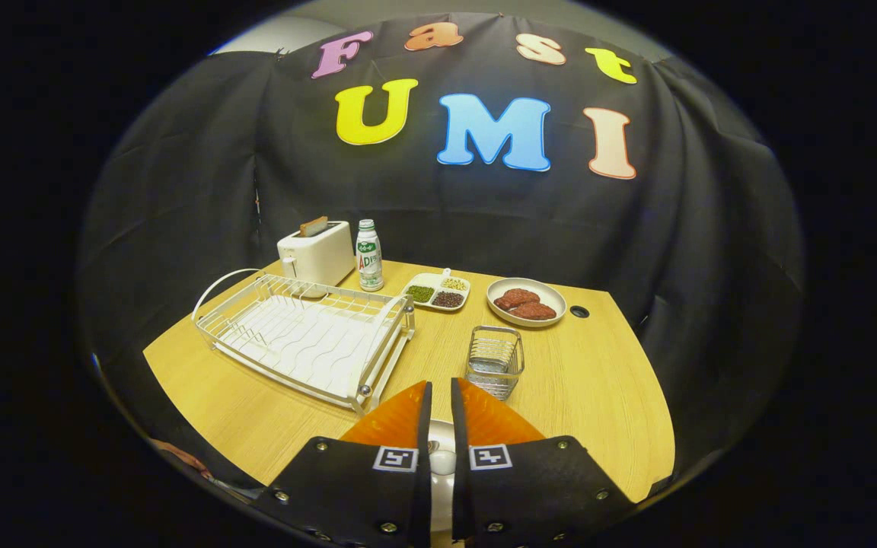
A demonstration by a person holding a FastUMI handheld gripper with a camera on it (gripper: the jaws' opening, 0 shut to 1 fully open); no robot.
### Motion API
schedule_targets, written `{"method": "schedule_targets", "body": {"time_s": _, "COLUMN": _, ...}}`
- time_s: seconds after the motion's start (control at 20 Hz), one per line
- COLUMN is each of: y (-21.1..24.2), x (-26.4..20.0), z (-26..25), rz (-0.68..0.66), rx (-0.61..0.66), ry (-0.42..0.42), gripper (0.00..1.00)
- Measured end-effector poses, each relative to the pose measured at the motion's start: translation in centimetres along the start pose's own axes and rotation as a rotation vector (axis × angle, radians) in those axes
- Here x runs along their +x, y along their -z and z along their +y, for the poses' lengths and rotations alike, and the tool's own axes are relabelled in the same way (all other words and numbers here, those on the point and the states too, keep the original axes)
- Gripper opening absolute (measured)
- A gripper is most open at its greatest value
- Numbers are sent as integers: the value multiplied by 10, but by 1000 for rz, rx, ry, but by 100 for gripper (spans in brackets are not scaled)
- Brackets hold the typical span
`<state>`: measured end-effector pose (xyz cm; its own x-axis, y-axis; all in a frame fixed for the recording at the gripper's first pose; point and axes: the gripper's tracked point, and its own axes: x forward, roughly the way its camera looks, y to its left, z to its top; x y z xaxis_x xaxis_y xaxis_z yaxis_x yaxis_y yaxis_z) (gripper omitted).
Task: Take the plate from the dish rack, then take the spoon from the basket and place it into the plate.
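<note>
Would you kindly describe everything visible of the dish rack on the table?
The dish rack is white wire with a wavy white drain tray under it, looped handles at both ends and metal corner knobs. It holds no dishes. It sits flat on the wooden table, in front of the toaster, beside the wire basket, just beyond the nearly closed gripper.

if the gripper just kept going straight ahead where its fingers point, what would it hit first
Probably the wire basket, which stands just ahead of the nearly closed gripper, slightly off toward one finger. The dish rack's near corner lies close on the other side. Depth and gripper height are unclear.
</note>
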<state>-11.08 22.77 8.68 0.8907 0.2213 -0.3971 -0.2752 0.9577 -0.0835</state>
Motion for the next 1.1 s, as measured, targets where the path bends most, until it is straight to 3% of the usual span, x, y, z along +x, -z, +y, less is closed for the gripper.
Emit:
{"method": "schedule_targets", "body": {"time_s": 0.65, "y": 5, "x": 31, "z": 39, "rz": 64, "rx": -57, "ry": -78, "gripper": 13}}
{"method": "schedule_targets", "body": {"time_s": 0.9, "y": -6, "x": 33, "z": 27, "rz": 36, "rx": -17, "ry": -57, "gripper": 17}}
{"method": "schedule_targets", "body": {"time_s": 1.1, "y": -28, "x": 24, "z": -6, "rz": -36, "rx": -2, "ry": 14, "gripper": 17}}
